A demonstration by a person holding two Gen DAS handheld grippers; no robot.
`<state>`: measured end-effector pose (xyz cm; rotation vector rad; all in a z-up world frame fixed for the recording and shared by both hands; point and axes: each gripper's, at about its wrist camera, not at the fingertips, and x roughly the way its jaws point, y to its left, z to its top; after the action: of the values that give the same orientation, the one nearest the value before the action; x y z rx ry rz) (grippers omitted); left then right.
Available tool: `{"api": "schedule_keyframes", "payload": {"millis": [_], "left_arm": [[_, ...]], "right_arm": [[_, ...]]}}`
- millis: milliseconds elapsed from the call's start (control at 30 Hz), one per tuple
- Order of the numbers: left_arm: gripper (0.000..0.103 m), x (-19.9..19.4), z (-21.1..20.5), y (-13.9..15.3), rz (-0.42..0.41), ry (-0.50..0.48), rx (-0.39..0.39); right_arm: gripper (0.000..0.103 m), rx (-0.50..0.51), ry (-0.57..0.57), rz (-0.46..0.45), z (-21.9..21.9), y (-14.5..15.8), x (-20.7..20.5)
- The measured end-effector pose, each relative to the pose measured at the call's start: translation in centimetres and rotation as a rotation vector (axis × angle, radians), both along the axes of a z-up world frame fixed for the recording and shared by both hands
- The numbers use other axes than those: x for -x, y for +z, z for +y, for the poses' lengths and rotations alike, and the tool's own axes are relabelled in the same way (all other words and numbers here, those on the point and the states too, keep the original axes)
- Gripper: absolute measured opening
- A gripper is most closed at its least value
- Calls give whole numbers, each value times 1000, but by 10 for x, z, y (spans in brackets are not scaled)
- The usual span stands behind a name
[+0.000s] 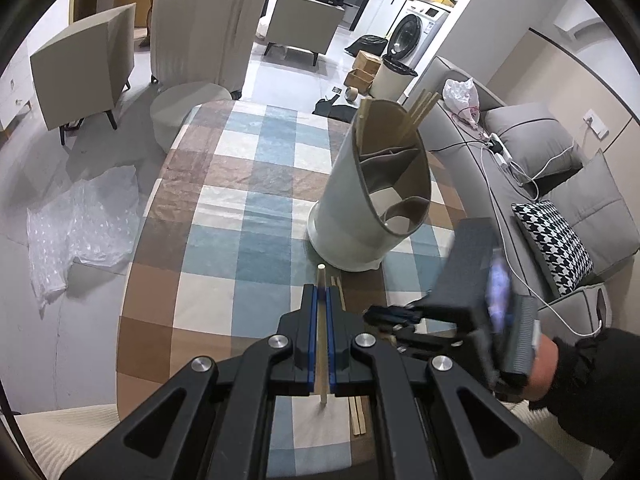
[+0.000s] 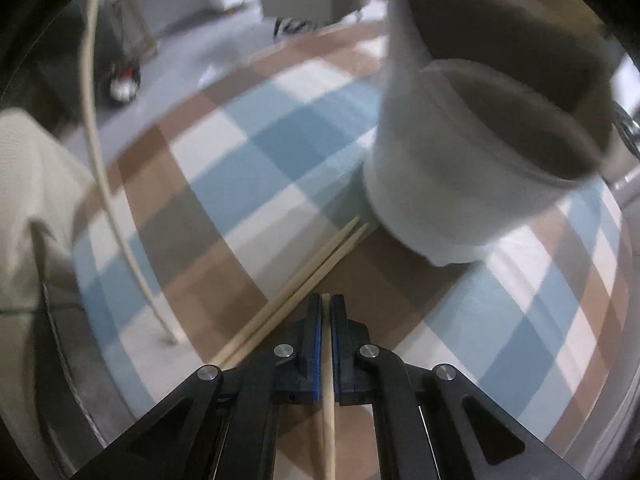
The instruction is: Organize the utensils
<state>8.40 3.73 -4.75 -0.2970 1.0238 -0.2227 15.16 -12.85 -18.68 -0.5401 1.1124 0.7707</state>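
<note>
The left gripper [image 1: 321,300] was clamped on one upright chopstick [image 1: 321,332]; the right gripper [image 2: 327,312] pinched another chopstick [image 2: 329,420]. A loose pair of chopsticks [image 2: 304,284] lay on the checked tablecloth [image 1: 224,208], tips near the utensil holder [image 1: 360,204], whose far compartment held further sticks [image 1: 418,114].

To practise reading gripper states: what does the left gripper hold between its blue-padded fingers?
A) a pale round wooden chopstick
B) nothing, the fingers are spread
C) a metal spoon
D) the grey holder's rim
A: in the left wrist view the left gripper has its fingers closed on a pale round wooden chopstick, in front of the grey divided cylindrical utensil holder.
</note>
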Motion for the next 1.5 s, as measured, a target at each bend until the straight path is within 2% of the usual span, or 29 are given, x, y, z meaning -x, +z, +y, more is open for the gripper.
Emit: {"api": "schedule_keyframes", "payload": {"millis": [167,300,667,1000,1200,1367,1500], "left_arm": [[0,7,-11,11,-31,-21,-26],[0,13,-21,19,-46,-41,-45],[0,19,-40,40,-71,-66,-102],[0,15,-44,71,-86,-63,-82],[0,1,-45,105,-130,-66,-50],[0,-27,-40,136,-163,-55,24],[0,-50,-31,157,-205,-37,40]], "right_arm": [[3,-192,-134,-90,-33,45,16],[3,-305,-219,-144,-47,71,37],[3,-463,-373,-258,-65,112,59],[3,-577,-422,-339,-84,145,60],[3,-648,-403,-442,-86,205,42],[3,-696,-389,-519,-80,251,15],[3,-724,-379,-559,-69,279,-10]]}}
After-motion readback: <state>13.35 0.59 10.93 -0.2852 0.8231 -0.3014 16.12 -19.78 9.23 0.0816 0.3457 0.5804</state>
